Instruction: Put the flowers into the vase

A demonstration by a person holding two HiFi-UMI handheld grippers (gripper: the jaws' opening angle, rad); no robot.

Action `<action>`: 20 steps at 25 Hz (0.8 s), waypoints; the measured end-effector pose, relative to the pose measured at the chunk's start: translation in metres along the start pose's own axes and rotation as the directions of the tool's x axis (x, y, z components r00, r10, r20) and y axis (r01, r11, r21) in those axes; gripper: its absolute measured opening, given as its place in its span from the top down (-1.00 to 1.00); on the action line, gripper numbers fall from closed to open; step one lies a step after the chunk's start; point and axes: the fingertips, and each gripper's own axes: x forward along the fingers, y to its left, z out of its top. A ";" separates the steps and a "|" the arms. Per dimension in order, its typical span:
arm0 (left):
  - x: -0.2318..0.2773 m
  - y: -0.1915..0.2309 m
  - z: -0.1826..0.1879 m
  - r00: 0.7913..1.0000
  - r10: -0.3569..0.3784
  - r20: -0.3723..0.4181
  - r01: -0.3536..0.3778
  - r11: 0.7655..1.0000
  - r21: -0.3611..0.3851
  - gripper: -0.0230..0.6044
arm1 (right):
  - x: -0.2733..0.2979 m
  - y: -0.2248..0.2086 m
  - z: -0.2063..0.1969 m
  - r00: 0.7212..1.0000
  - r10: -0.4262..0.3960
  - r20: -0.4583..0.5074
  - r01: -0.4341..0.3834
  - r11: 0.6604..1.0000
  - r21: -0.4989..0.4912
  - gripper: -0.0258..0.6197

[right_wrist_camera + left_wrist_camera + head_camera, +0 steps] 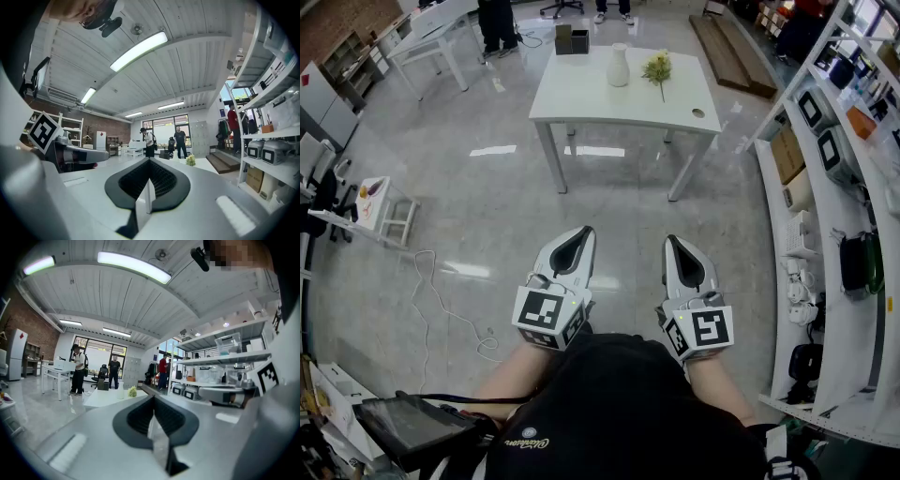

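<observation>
Far ahead of me, a white table [609, 98] carries a white vase [618, 66], with a small bunch of pale yellow flowers [657, 67] lying just to the vase's right. My left gripper [584, 232] and right gripper [671, 241] are held side by side over the floor, well short of the table, both shut with nothing between the jaws. In the left gripper view the shut left gripper [152, 397] points toward the distant vase [120, 390] and flowers [132, 391]. The right gripper view shows the shut right gripper [149, 161] with the flowers [190, 160] small beyond it.
Long white shelves [825, 187] with boxes and devices line the right side. A small stand [384, 211] and a loose cable [441, 300] are on the floor at left. Two dark boxes [572, 39] sit at the table's far edge. People [77, 369] stand beyond it.
</observation>
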 end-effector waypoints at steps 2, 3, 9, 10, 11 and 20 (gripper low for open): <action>0.000 0.003 -0.001 1.000 0.004 -0.002 -0.004 1.000 0.003 0.90 | 0.003 0.002 -0.001 1.000 0.002 0.002 -0.002 1.000 -0.004 0.92; 0.000 0.004 -0.002 1.000 0.004 -0.003 -0.004 1.000 0.004 0.90 | 0.004 0.003 -0.001 1.000 0.003 0.003 -0.003 1.000 -0.005 0.92; 0.001 0.009 -0.005 1.000 -0.004 -0.005 0.004 1.000 0.010 0.90 | 0.008 0.006 -0.003 1.000 0.001 0.004 -0.001 1.000 -0.003 0.92; 0.001 0.011 -0.005 1.000 -0.005 -0.006 0.005 1.000 0.011 0.90 | 0.009 0.007 -0.002 1.000 0.003 0.009 -0.003 1.000 0.008 0.92; 0.002 0.013 -0.005 1.000 -0.006 -0.007 0.006 1.000 0.010 0.90 | 0.011 0.007 -0.001 1.000 0.003 0.018 -0.004 1.000 0.022 0.92; 0.006 0.041 -0.015 0.999 -0.001 -0.034 0.000 1.000 -0.013 0.90 | 0.034 0.012 -0.007 1.000 -0.010 0.008 0.010 0.999 0.038 0.92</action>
